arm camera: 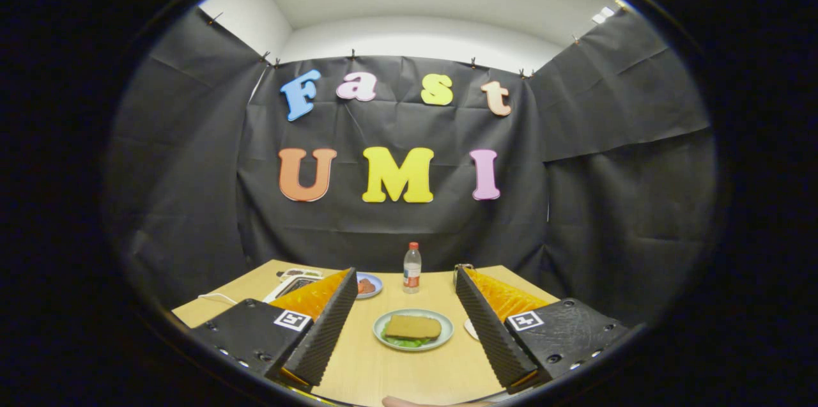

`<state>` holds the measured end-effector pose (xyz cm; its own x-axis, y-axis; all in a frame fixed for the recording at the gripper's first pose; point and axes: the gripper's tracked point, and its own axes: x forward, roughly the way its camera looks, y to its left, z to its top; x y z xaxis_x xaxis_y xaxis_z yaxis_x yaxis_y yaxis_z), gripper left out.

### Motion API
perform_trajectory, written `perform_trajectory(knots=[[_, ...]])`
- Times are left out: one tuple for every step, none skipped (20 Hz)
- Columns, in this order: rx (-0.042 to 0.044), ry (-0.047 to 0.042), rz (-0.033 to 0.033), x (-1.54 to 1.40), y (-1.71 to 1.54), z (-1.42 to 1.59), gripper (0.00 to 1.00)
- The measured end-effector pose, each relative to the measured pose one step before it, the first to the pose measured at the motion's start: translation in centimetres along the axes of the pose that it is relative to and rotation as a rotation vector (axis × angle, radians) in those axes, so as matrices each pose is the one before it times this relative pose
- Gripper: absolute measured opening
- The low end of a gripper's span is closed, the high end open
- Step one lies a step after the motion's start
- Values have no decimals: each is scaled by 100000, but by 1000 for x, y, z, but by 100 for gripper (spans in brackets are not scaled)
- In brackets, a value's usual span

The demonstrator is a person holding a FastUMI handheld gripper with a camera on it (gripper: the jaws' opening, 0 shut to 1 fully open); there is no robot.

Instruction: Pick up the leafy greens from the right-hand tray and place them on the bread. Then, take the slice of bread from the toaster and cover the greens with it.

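The gripper [406,314] hangs over a light wooden table [396,375] with its 2 fingers spread wide and nothing held between them; the ridged inner faces stand well apart, one at about 8 o'clock and one at about 4 o'clock from the plate. That plate [441,337], pale and round, sits on the table between the fingers and just ahead of their tips, touching neither. On it lies a slice of bread [413,326], flat, and from under its near edge at 6 o'clock the leafy greens [404,342] peep out, so the greens are covered by the slice. Whether another slice lies under the greens I cannot tell. Beyond the plate at 12 o'clock stands a small clear bottle [412,268] with a red cap, upright, well apart from the plate and near the far edge of the table. At about 11 o'clock from the plate, partly hidden behind the left finger, is a small blue dish [372,284] with something reddish on it; too small to say what. Farther toward 10 o'clock, behind that finger, a white appliance [291,284] shows in part with a white cord [214,296] running off from it across the table. At the near edge of the table, at 6 o'clock, a sliver of a person's hand [409,402] shows.
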<state>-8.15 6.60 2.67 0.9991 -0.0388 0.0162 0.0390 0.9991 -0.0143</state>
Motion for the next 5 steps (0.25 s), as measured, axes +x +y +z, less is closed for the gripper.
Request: perform_trajectory(knots=[[-9,-412,-205,-94,-113,203,96],[255,-549,-571,-213,-277,271,96],[237,-579,-482,-50,-149,174,96],[264,-433,-572,-41,-234,98,96],[428,-592,-465,-81,-224,115,96]])
